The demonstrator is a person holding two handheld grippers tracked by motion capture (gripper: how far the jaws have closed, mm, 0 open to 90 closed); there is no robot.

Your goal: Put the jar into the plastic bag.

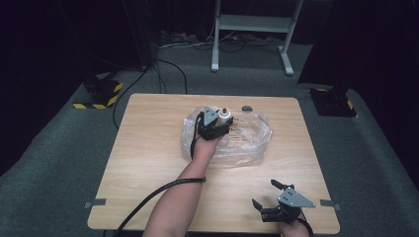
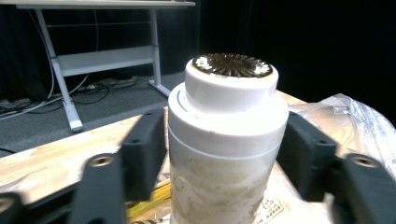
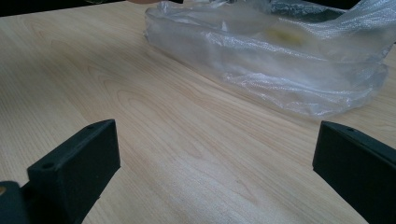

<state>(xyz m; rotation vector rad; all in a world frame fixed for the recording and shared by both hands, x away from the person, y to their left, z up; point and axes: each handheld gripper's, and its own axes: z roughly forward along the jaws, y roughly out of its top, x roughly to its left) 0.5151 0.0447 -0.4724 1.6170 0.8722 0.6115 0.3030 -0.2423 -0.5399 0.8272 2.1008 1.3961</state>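
Fingers of the left gripper (image 2: 224, 158) spread beside a white jar (image 2: 227, 140) standing on the plastic bag (image 1: 247, 140), apparently placed; right gripper (image 1: 269, 195) idles spread.

the table (image 1: 148, 148) is lit evenly from above, while the surroundings are left dark. glare is seen on the plastic bag (image 3: 280, 60), and the near jaws are blurred.

White plastic bottles with a gold-patterned cap (image 2: 228, 140): we count one.
Clear crinkled plastic bags (image 1: 247, 140): we count one, around that bottle.
Small grey round discs (image 1: 246, 108): we count one, just beyond the bag.
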